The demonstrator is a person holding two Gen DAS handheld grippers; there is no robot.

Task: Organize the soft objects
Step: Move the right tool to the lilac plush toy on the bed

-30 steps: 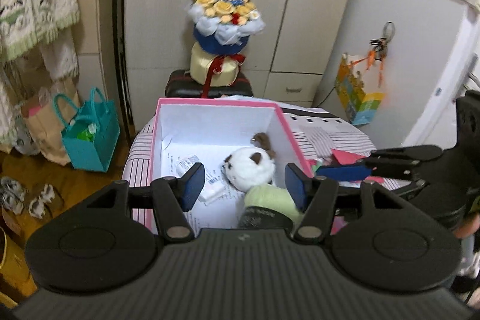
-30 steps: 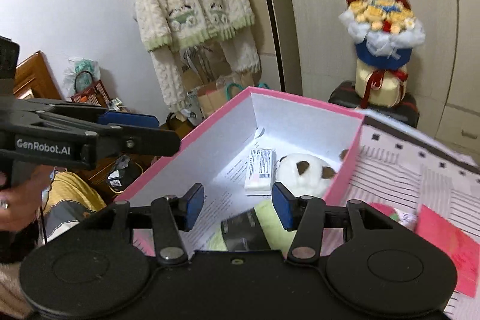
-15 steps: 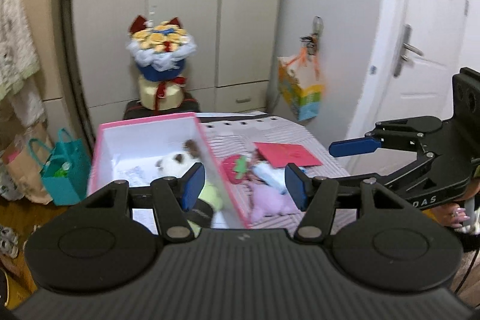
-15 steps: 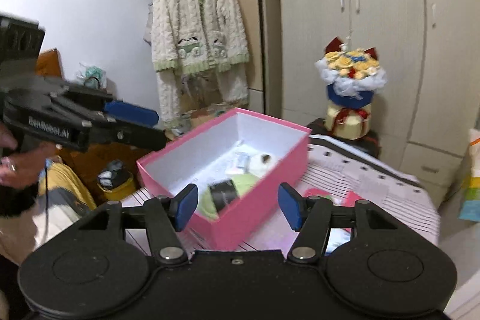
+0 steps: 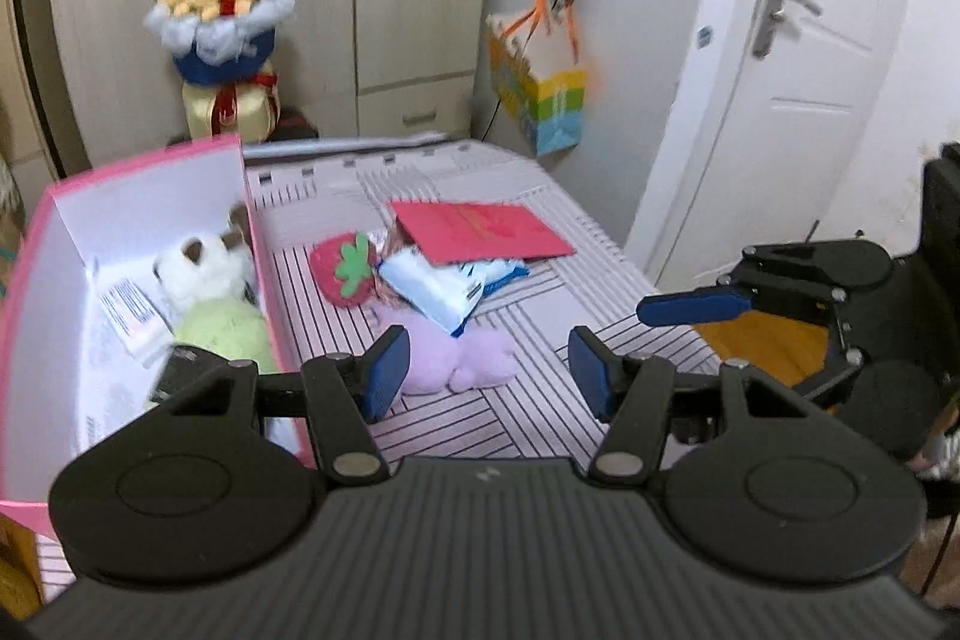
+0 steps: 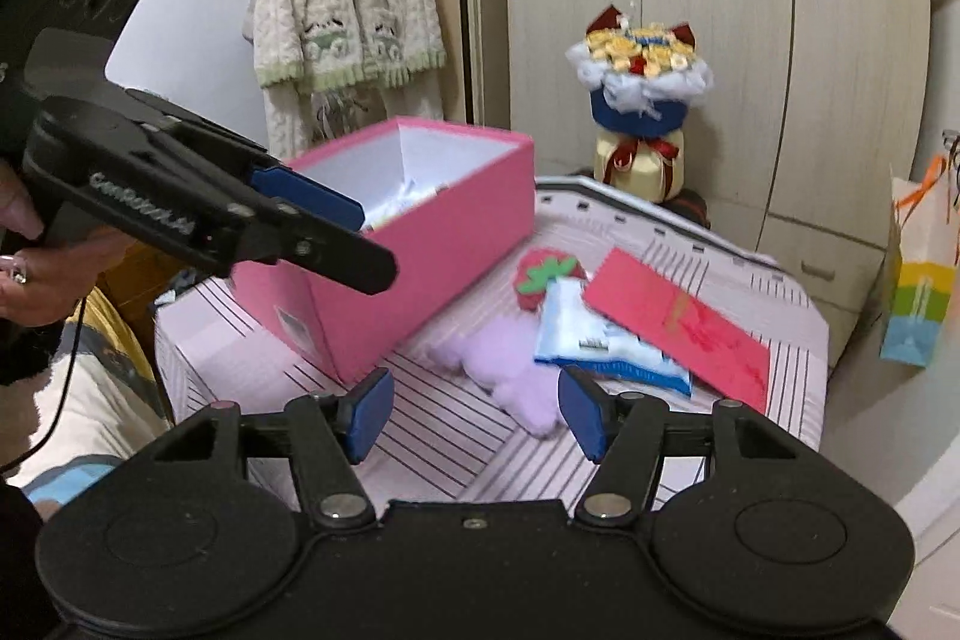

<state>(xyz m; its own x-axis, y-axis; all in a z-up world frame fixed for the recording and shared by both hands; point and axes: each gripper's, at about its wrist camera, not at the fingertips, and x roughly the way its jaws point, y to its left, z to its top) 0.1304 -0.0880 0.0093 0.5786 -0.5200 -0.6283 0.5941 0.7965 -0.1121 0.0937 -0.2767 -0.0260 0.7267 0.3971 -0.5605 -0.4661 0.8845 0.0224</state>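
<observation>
Beside the pink box (image 5: 264, 280) on the table (image 5: 540, 400), both empty grippers, left (image 5: 489, 370) and right (image 6: 474, 415), gape above a purple plush (image 5: 456, 358).

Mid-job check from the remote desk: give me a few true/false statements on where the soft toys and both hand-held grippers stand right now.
1. The strawberry plush lies inside the pink box. False: it lies on the striped cover beside the box.
2. A white plush sits inside the pink box. True.
3. The left hand-held gripper grips the purple plush. False: its jaws are open and empty.
4. The red card partly covers the blue-white packet. True.
5. The right hand-held gripper holds nothing. True.
</observation>
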